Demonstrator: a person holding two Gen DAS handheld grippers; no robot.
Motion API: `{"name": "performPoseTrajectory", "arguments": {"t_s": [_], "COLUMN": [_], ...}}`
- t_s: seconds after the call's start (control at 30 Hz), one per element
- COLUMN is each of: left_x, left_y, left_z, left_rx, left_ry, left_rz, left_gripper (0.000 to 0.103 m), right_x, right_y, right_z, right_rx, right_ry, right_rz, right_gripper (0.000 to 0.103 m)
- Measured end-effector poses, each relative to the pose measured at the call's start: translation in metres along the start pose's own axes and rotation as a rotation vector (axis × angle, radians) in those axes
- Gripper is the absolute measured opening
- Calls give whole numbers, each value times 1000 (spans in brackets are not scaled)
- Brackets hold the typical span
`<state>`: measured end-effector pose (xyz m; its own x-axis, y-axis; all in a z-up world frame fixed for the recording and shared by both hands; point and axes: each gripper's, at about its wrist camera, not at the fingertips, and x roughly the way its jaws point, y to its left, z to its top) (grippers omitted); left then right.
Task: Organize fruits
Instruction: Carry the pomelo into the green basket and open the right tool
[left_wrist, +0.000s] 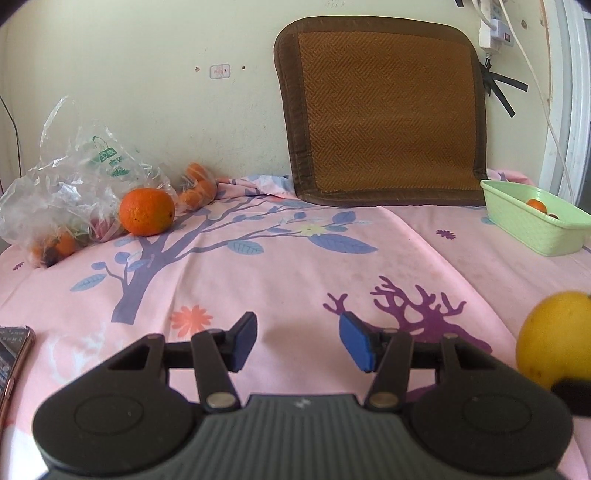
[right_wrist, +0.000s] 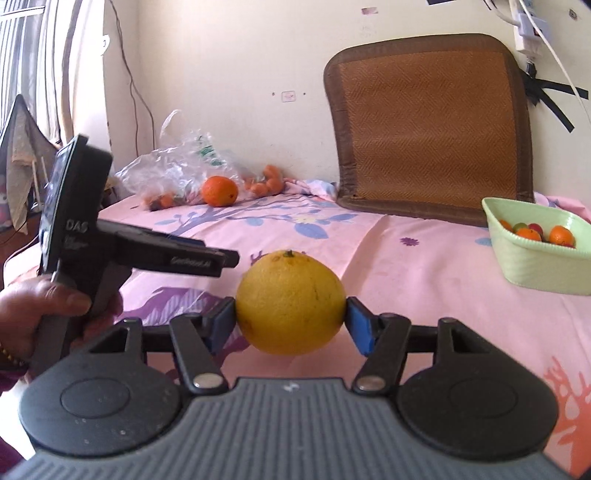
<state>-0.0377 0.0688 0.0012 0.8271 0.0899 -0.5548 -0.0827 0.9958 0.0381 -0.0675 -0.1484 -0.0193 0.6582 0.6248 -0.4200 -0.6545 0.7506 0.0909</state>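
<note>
My right gripper (right_wrist: 291, 325) is shut on a large yellow citrus fruit (right_wrist: 291, 302) and holds it above the pink bedsheet. The same fruit (left_wrist: 554, 339) shows at the right edge of the left wrist view. My left gripper (left_wrist: 298, 341) is open and empty, low over the sheet. In the right wrist view the left gripper (right_wrist: 232, 258) is to the left of the fruit. A big orange (left_wrist: 147, 211) lies by a clear plastic bag (left_wrist: 74, 184) holding small fruits at the far left. A green basket (right_wrist: 532, 258) at the right holds several small fruits.
A brown woven cushion (left_wrist: 384, 118) leans on the wall at the back. Small orange fruits (left_wrist: 197, 184) lie beside the bag. A phone (left_wrist: 11, 354) lies at the left edge. Cables and a power strip (left_wrist: 496, 33) hang on the wall at the right.
</note>
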Motion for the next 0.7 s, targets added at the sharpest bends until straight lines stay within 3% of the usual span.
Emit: {"name": "performPoseTrajectory", "arguments": {"t_s": [0.2, 0.3, 0.47, 0.53, 0.57, 0.7], "left_x": [-6, -14, -45, -57, -62, -65], "left_y": [4, 10, 12, 9, 7, -6], "left_z": [-2, -6, -15, -16, -16, -11], "left_rx": [-17, -43, -77, -92, -96, -91], "left_ry": [-9, 9, -6, -18, -23, -9], "left_rz": [-24, -75, -293, -393, -434, -522], "left_gripper": [57, 57, 65, 84, 86, 87], "right_x": [0, -11, -24, -26, -26, -21], "right_y": [1, 4, 5, 4, 4, 4], "right_z": [-7, -10, -19, -20, -19, -17], "right_rx": [-6, -19, -29, -33, -33, -57], "right_ry": [19, -2, -12, -16, -17, -20], "right_rz": [-6, -31, -49, -51, -50, -42], "right_gripper": [68, 75, 75, 75, 75, 75]}}
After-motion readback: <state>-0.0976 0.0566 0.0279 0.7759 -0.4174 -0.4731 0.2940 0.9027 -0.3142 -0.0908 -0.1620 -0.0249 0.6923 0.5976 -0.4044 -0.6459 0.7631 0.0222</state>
